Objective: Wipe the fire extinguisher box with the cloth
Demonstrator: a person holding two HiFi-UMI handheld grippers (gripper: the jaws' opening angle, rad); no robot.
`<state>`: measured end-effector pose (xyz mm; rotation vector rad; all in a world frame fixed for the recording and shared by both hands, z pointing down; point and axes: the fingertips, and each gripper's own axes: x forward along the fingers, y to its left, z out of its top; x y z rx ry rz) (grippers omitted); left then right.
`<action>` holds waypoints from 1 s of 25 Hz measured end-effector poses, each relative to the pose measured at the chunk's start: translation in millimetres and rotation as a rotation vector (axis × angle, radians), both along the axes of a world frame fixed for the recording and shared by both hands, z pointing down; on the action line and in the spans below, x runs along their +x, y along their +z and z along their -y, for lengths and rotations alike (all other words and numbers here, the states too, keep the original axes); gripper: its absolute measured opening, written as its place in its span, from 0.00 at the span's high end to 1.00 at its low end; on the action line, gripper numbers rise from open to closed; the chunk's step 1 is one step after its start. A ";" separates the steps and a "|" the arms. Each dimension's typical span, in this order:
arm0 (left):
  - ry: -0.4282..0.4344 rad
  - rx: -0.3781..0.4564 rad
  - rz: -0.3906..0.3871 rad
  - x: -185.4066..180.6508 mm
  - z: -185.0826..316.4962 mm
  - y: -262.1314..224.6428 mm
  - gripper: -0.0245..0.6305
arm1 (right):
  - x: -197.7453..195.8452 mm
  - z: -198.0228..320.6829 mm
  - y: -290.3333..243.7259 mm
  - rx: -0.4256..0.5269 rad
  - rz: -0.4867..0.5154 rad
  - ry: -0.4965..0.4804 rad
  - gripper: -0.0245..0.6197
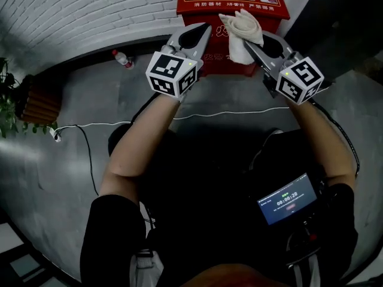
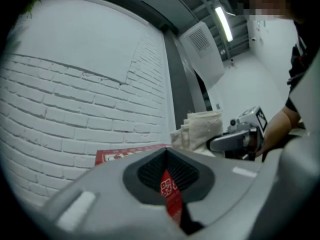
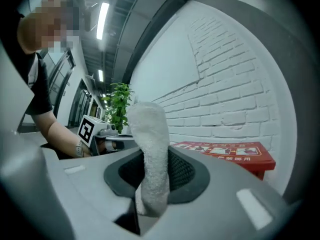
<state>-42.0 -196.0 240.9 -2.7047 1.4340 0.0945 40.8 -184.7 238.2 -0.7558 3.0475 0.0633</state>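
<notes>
We log: red fire extinguisher box (image 1: 200,6), off-white cloth (image 1: 242,34), white brick wall (image 1: 90,11); black-and-white square markers on left gripper (image 1: 204,30), right gripper (image 1: 250,43).

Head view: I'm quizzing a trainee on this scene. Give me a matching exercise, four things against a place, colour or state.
1 cloth
2 left gripper
3 bottle
4 fire extinguisher box

a on the floor by the wall
b red
c shut, empty
d clamped in the right gripper

Pairs: 1-d, 2-c, 3-a, 4-b
</notes>
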 end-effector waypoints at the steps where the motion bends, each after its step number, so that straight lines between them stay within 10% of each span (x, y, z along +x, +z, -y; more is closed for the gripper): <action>1: 0.011 -0.005 -0.001 1.9 0.7 5.2 0.96 | -0.5 -3.2 3.5 0.011 0.000 -0.003 0.81; 25: 0.092 0.027 -0.025 6.8 -1.0 4.1 0.96 | -0.1 -0.5 -0.3 0.055 0.024 0.020 0.81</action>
